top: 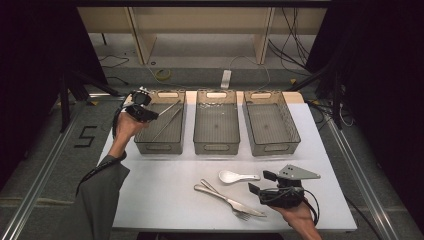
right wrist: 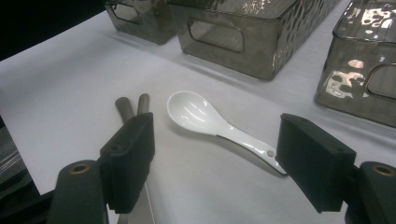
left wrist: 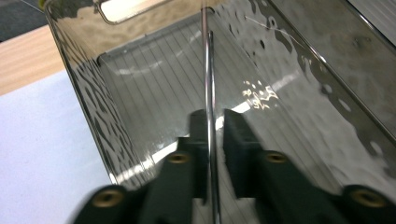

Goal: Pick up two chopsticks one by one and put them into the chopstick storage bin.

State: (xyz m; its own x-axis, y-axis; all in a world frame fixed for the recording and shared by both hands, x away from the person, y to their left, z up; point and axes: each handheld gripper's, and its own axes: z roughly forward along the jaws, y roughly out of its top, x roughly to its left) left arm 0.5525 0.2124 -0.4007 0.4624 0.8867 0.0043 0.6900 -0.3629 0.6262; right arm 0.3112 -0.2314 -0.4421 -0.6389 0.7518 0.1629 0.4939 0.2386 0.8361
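A white table (top: pixel 150 190) carries three smoky transparent bins in a row along its far half: the left bin (top: pixel 161 142), the middle bin (top: pixel 216 145) and the right bin (top: pixel 272 145), each with a handle slot in its near wall. On the near half of the table lie a knife (top: pixel 227 198) and a fork (top: pixel 235 210), crossed over one another and touching, with a white ceramic spoon (top: pixel 238 176) just beyond them, its bowl toward the left. The person's left hand (top: pixel 127 125) holds the left gripper (top: pixel 150 114) over the near left corner of the left bin; in the left gripper view its jaws are closed tight on a thin metal chopstick (left wrist: pixel 210 116), which runs up between them and out over the ribbed bin floor. In the high view a second thin metal stick (top: pixel 167 125) lies slanted inside that same bin. The right hand (top: pixel 300 212) holds the right gripper (top: pixel 256 190) low over the table near the front edge, just right of the cutlery; in the right gripper view its jaws stand wide apart, gripping nothing, with the spoon's handle lying between them and the knife and fork handles beside the jaw on the view's left.
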